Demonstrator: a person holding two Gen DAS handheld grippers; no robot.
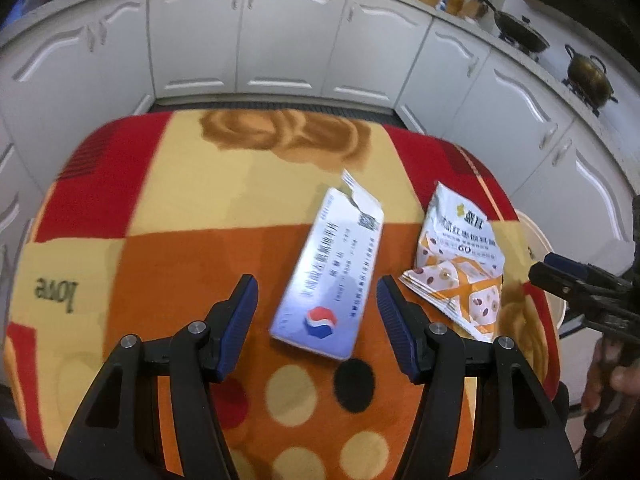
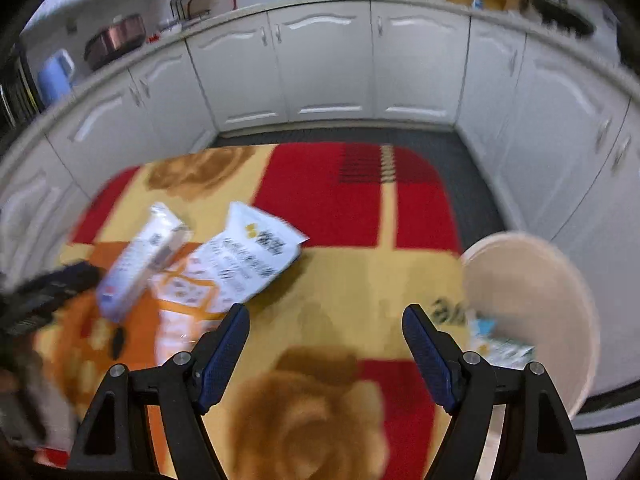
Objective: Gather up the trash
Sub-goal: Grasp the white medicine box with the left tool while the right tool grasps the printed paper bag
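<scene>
We hold both claws, left (image 1: 316, 304) and right (image 2: 326, 332), spread and empty above the patterned cloth-covered bench (image 1: 192, 208); flat torn cardboard box (image 1: 328, 276), crinkled foil pouch (image 1: 460, 264).

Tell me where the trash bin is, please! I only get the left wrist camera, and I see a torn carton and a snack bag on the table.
Observer: The beige bin stands just off the table's right edge, close to the right tool.
Child: Is anything in it?
Observer: Yes, a blurry blue-and-white packet seems to lie inside it.
Child: Is the right tool holding something?
Observer: No, it is open, with only the patterned tablecloth showing between its fingers.
</scene>
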